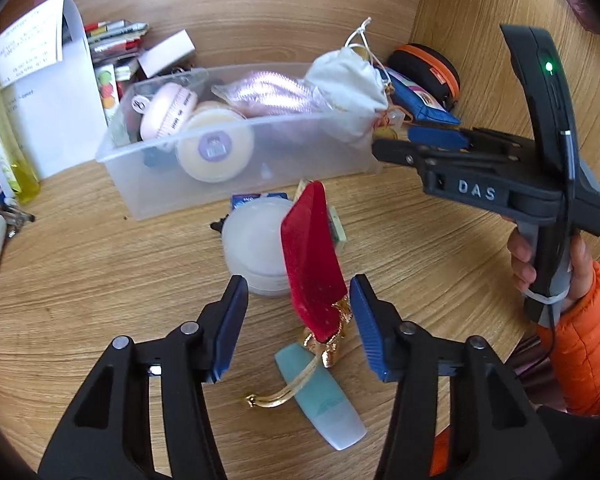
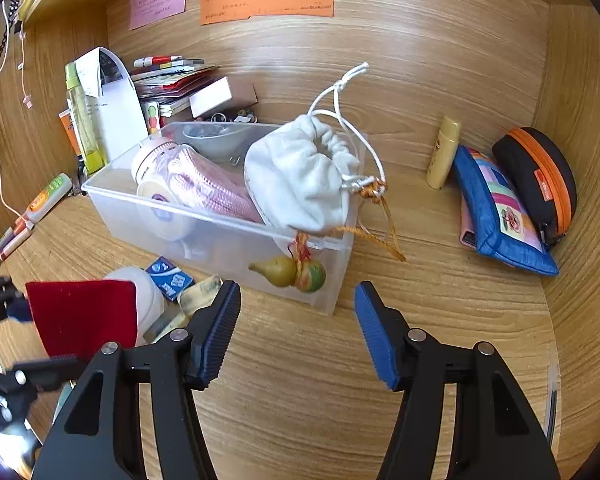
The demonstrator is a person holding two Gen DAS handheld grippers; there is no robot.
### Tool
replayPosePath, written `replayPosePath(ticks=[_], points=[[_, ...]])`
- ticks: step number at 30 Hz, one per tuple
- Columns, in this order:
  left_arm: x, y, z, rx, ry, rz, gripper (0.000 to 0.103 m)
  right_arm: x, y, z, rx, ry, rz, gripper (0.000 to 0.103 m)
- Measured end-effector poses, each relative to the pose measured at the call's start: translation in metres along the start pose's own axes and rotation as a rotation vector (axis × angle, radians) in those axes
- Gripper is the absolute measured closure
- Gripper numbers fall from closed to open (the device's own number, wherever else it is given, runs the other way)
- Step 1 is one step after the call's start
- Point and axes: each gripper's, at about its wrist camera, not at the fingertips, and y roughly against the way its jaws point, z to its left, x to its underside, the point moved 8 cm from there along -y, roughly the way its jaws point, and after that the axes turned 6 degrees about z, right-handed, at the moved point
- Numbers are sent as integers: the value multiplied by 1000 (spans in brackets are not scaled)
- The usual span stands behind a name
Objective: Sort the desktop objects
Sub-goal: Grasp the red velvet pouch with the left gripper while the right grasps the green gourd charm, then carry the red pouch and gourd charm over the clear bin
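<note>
In the left wrist view a red velvet pouch with gold trim stands on edge between the pads of my left gripper. The right pad is next to its gold mouth and the left pad stands well clear, so the gripper is open. Its gold cord trails over a teal tube. Behind the pouch is a white jar. A clear plastic bin holds a white drawstring bag, a pink pouch and round tins. My right gripper is open over bare desk, in front of the bin's near corner.
A blue patterned pouch, a black-and-orange case and a yellow bottle lie at the right by the wooden side wall. Papers, books and bottles crowd the back left. A gourd charm hangs on the bin. A hand in an orange sleeve holds the right gripper.
</note>
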Motion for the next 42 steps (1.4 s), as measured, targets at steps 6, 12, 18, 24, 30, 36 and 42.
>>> replayPosePath(ticks=[6, 12, 18, 24, 30, 36, 42], points=[[-3, -6, -5, 49, 4, 23, 71, -5, -8, 6, 4, 22, 10, 65], [-10, -2, -6, 62, 8, 19, 75, -5, -17, 5, -7, 2, 29, 75], [-18, 6, 1, 70, 48, -2, 80, -7, -17, 3, -42, -16, 25, 85], [-30, 21, 1, 59, 61, -50, 84, -9, -4, 7, -78, 1, -7, 85], [-40, 28, 6, 85, 92, -44, 84, -15, 15, 12, -103, 11, -43, 86], [-49, 40, 17, 100, 133, -78, 84, -22, 24, 10, -146, -11, -60, 86], [-67, 60, 28, 81, 140, -132, 84, -32, 26, 13, -161, -1, -77, 86]])
